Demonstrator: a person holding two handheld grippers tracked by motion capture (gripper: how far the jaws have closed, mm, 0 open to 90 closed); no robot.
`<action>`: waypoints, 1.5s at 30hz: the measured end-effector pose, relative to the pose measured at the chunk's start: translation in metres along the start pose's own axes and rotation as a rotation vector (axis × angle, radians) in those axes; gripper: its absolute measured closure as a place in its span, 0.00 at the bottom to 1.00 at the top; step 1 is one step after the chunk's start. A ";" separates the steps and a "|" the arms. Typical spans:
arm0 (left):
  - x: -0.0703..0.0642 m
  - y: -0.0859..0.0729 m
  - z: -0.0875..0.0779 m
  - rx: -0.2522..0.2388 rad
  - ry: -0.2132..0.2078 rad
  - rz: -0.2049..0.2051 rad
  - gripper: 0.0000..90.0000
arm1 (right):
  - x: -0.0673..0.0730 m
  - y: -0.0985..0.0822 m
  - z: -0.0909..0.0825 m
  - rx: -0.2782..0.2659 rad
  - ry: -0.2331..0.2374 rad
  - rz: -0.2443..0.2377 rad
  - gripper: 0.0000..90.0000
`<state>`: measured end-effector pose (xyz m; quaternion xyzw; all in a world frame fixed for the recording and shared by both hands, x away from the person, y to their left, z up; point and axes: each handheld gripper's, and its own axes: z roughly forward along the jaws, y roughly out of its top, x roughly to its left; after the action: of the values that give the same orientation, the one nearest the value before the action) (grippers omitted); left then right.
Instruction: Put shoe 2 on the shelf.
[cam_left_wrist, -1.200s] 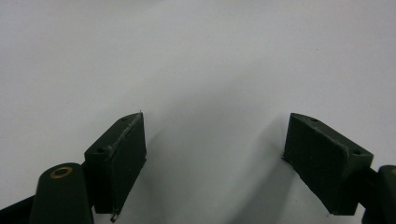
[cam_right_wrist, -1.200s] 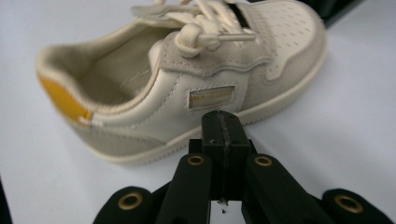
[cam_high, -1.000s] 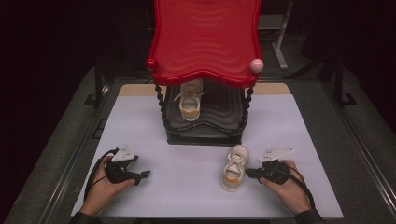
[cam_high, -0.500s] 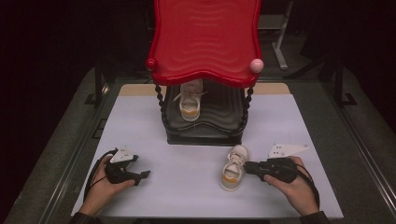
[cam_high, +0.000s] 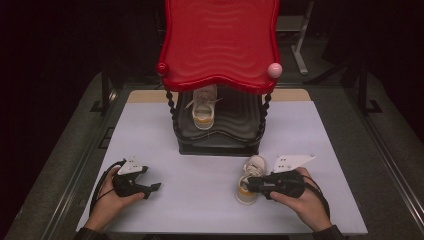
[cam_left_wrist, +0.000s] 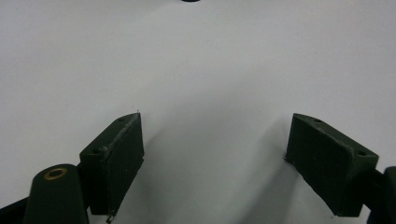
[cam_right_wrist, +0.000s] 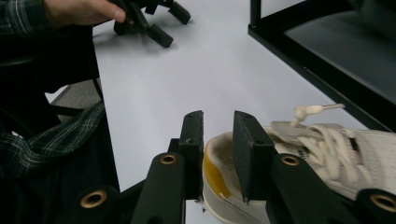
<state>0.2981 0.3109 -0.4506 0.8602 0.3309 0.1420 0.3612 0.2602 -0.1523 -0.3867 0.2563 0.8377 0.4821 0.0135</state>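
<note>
A white sneaker with an orange-yellow heel lies on the white table, toe toward the rack. My right gripper is at its heel. One jaw is outside the heel and one inside the collar, with the heel rim between them. The jaws have just been opening and stand a little apart. A matching sneaker stands on the lower shelf of the red-topped rack. My left gripper rests open on the table at the left, with nothing between its jaws.
The rack's black base and twisted posts stand mid-table just behind the loose sneaker. In the right gripper view the left gripper and a plaid sleeve show at the left. Dark floor and metal rails surround the table.
My right gripper has moved left from beside the sneaker onto its heel and lifted a little, its jaws parting. The sneaker and the left gripper have stayed put.
</note>
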 end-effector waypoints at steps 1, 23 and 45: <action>0.000 0.000 0.000 0.000 0.000 0.000 0.19 | 0.000 0.000 0.002 0.006 0.006 0.001 0.81; 0.000 0.000 0.000 -0.001 0.001 -0.001 0.19 | -0.004 -0.009 0.030 0.143 0.027 -0.050 0.87; 0.000 0.000 0.000 0.002 0.000 0.000 0.19 | 0.028 0.043 0.005 0.124 0.022 -0.169 0.88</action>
<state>0.2979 0.3110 -0.4505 0.8604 0.3311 0.1419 0.3603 0.2549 -0.1190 -0.3483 0.1797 0.8847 0.4291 0.0289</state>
